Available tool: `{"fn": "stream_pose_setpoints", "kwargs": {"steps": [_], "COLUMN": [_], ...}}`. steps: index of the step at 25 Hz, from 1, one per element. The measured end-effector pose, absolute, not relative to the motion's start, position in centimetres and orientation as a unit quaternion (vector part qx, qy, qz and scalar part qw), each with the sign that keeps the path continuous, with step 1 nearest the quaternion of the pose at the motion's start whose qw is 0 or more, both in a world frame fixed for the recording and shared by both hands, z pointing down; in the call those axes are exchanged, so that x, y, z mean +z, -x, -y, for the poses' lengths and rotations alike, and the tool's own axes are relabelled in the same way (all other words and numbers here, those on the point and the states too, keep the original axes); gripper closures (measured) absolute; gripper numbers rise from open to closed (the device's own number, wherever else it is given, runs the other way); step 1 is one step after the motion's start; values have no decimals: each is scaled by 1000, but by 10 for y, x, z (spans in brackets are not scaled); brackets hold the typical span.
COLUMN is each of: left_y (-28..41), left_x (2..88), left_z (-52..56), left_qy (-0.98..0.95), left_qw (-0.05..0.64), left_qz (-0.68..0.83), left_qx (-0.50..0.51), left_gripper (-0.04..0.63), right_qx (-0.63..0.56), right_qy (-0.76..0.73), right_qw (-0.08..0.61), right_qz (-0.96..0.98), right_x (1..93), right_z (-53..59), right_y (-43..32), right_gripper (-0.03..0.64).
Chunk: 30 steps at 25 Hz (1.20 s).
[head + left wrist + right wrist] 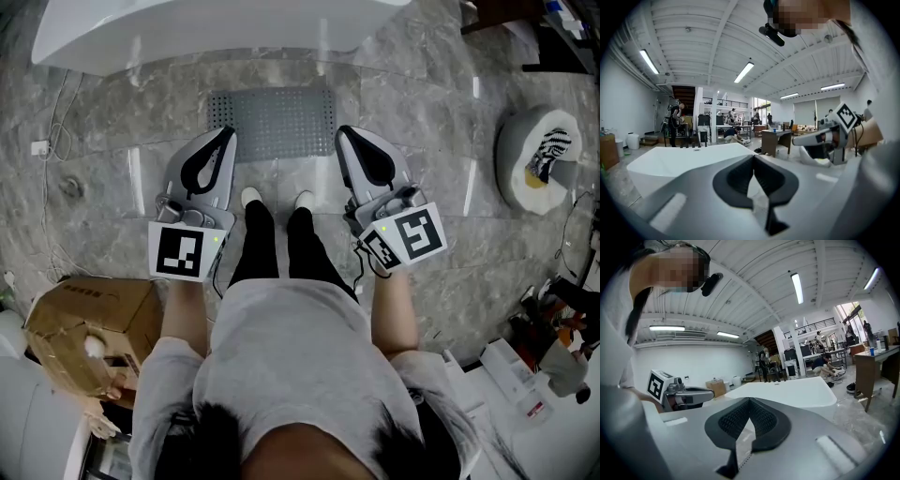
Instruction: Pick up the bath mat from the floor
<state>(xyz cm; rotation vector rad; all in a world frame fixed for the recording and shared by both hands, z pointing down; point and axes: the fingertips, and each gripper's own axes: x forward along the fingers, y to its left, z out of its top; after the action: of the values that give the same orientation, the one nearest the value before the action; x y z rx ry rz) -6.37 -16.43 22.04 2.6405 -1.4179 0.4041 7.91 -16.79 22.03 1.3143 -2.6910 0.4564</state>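
Left jaws: pressed together at the tips, nothing between them; the dark ribbed pads meet in a point in the left gripper view
Right jaws: likewise closed tip to tip and empty, as the right gripper view shows
Left gripper (226,133): held out in front of the person, its tip over the near left corner of the mat in the head view; its own view (753,157) looks out across the tub, not down at the floor
Right gripper (343,131): level with the other, tip over the near right corner of the mat; its own view (749,400) also faces the tub
Marker cubes: one at the back of each gripper, left (187,250) and right (410,234), close to the person's forearms
Bath mat (274,122): grey, dotted, lying flat on the floor between the two gripper tips, just ahead of the person's white shoes (251,198); neither gripper has hold of it
Floor (122,112): grey marbled slabs
Bathtub (187,28): white, just beyond the far edge of the mat
Cardboard box (89,323): open, behind the person's left side, well apart from the mat
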Motion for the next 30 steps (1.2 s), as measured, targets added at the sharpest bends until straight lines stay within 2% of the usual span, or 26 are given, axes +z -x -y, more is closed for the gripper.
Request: {"fn": "stream_pose_setpoints", "kwargs": {"steps": [30], "left_y": [64], "left_x": [348], "left_z": [166], "left_qy": [-862], "left_qw": [87], "left_qz": [467], "left_qx": [178], "left_gripper": [594], "right_qx": [206], "right_qy": [-452], "right_qw": [95], "right_qz": [863], "right_x": [355], "right_z": [169], "right_y": [-104], "right_gripper": [615]}}
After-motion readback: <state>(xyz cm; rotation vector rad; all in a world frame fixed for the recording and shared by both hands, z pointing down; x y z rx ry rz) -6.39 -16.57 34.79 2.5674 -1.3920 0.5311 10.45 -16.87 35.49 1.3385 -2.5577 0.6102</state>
